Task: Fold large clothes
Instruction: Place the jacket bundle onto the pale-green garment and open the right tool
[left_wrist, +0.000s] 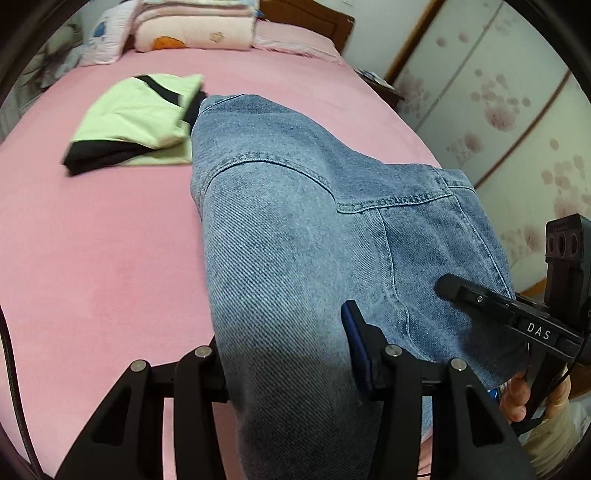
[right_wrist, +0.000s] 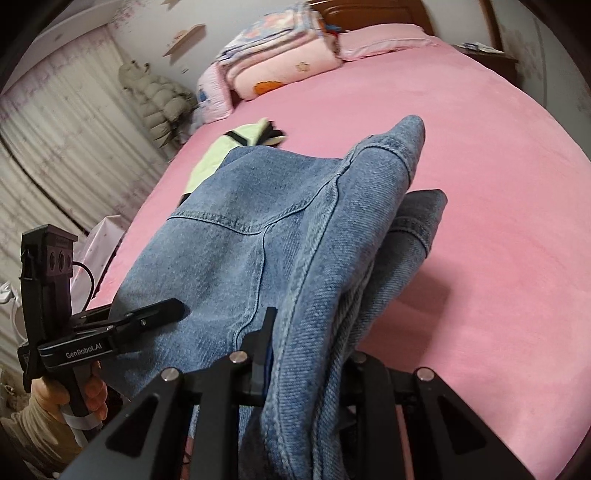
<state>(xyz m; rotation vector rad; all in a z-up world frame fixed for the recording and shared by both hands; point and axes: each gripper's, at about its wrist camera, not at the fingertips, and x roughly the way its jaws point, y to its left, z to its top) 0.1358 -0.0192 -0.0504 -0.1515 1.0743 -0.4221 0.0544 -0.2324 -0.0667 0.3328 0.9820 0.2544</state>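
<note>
Ahead of my grippers the pink bed sheet (left_wrist: 92, 240) spreads wide and bare. Far ahead at the head of the bed I see a stack of folded quilts (left_wrist: 195, 27), pale pink with an orange patch, and a pink pillow (left_wrist: 295, 40) just beside it against the wooden headboard (left_wrist: 314, 18). Off to my left hangs a beige puffer coat (right_wrist: 162, 99) against pale curtains (right_wrist: 55, 129). Off to my right stands a wardrobe with flower-printed sliding doors (left_wrist: 498, 110), and a small wooden nightstand (left_wrist: 384, 88) sits between it and the bed, with something pale on top that I cannot make out.
</note>
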